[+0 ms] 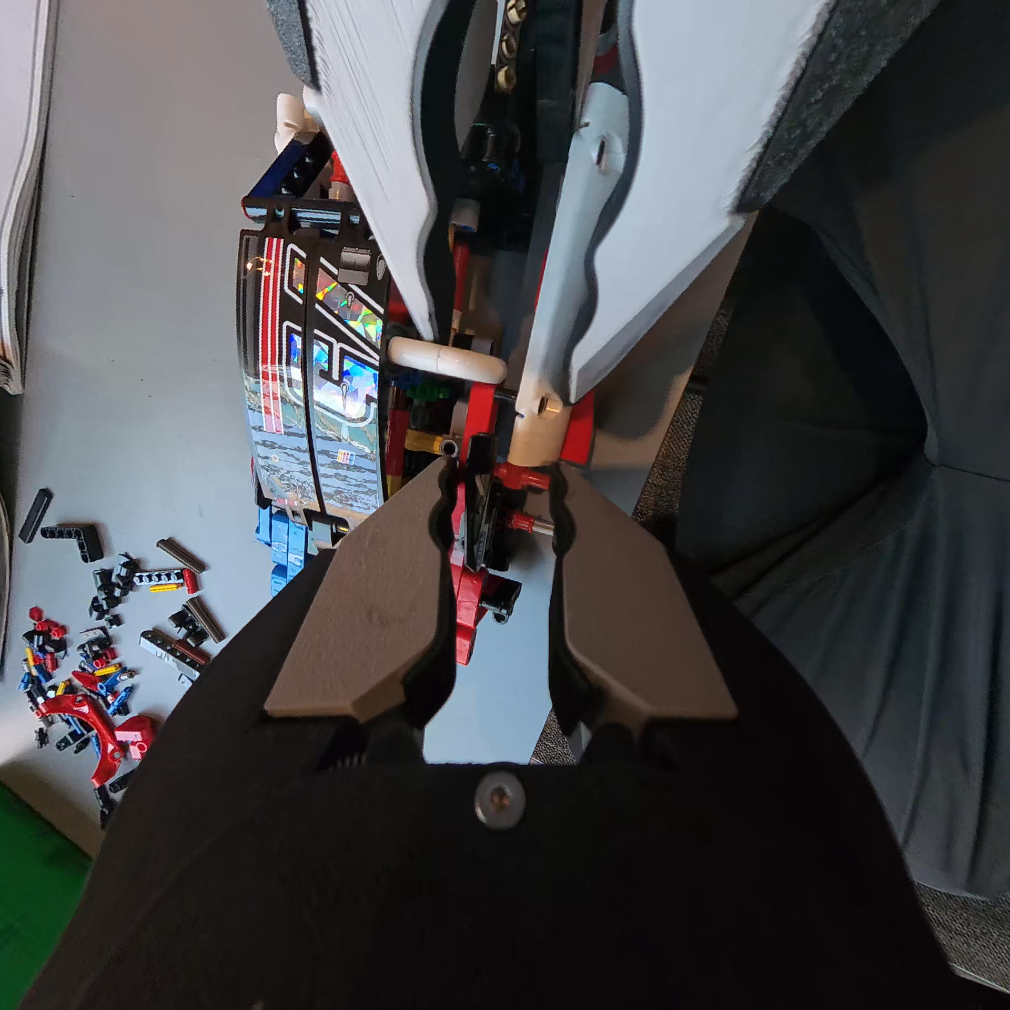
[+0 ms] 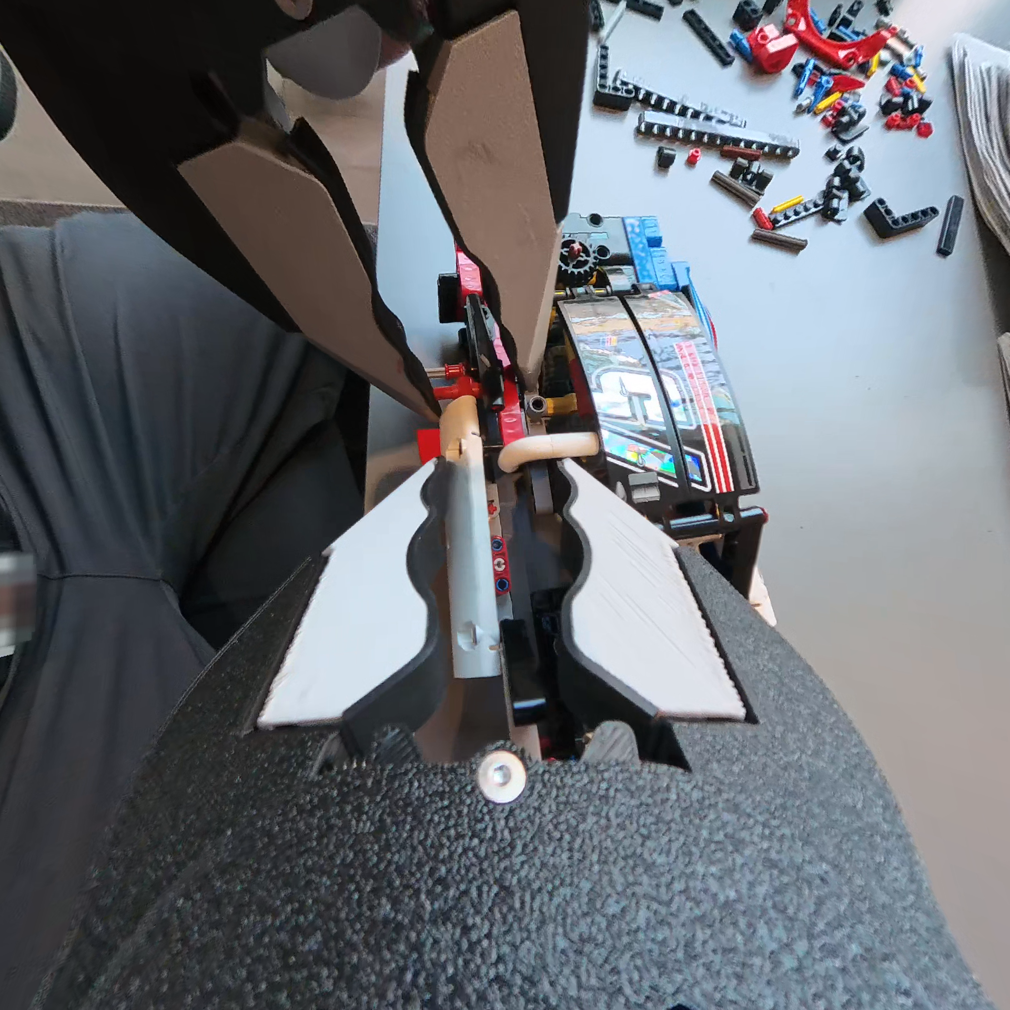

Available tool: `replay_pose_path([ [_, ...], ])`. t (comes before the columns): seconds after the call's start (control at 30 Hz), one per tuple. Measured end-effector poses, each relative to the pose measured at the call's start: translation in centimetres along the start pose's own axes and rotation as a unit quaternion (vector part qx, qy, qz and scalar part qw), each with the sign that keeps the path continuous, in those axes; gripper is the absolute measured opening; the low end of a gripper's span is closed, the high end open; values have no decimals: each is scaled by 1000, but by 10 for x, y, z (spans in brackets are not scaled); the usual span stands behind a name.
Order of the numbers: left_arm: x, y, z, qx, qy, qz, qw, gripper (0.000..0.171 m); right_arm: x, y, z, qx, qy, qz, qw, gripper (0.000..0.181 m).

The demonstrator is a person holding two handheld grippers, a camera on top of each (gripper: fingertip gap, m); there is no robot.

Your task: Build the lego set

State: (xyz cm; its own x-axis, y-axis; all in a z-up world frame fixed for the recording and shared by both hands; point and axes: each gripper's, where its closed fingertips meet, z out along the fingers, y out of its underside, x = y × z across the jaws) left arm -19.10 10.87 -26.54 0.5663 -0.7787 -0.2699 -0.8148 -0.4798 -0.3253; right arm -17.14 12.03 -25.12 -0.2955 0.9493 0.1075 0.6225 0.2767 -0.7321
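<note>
Soft, even daylight fills both views, leaving the grey tabletop (image 1: 136, 328) bright with faint shadows. Holographic stickers on the model's curved black panels (image 1: 311, 371) throw rainbow glare. Wide-angle distortion bends the edges; the white tongs (image 1: 481, 339) look motion-blurred in the left wrist view.

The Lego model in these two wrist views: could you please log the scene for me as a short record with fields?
model: partly built Lego car lying on the grey table
body panels: black curved panels with shiny stickers
left gripper: tan fingers straddling the red and black end, not clearly closed on it
right gripper: white fingers around the white beam; grip unclear
loose parts: pile of small pieces on the table beside the model
person: dark clothing at the table edge
</note>
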Motion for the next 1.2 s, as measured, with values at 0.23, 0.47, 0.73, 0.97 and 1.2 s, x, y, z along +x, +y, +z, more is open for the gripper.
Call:
replay_pose_path([
  [0.23, -1, 0, 1, 8, -3, 9, 1000, 31, -2, 1, 5, -30, 19, 2, 999, 32],
  [0.47, 0, 0, 0, 9, 5, 9, 1000, 31, -1, 4, -4, -42, 34, 46, 997, 40],
  [0.73, 0, -2, 1, 8, 15, 21, 1000, 31, -8, 14, -8, -64, 108, -45, 991, 27],
  [0.97, 1, -4, 1, 19, 18, 24, 999, 31, -15, 17, -2, -51, 47, -4, 998, 13],
  [1.2, 1, -4, 1, 23, 25, 27, 999, 31, -19, 18, -2, -58, -58, 89, 993, 9],
])
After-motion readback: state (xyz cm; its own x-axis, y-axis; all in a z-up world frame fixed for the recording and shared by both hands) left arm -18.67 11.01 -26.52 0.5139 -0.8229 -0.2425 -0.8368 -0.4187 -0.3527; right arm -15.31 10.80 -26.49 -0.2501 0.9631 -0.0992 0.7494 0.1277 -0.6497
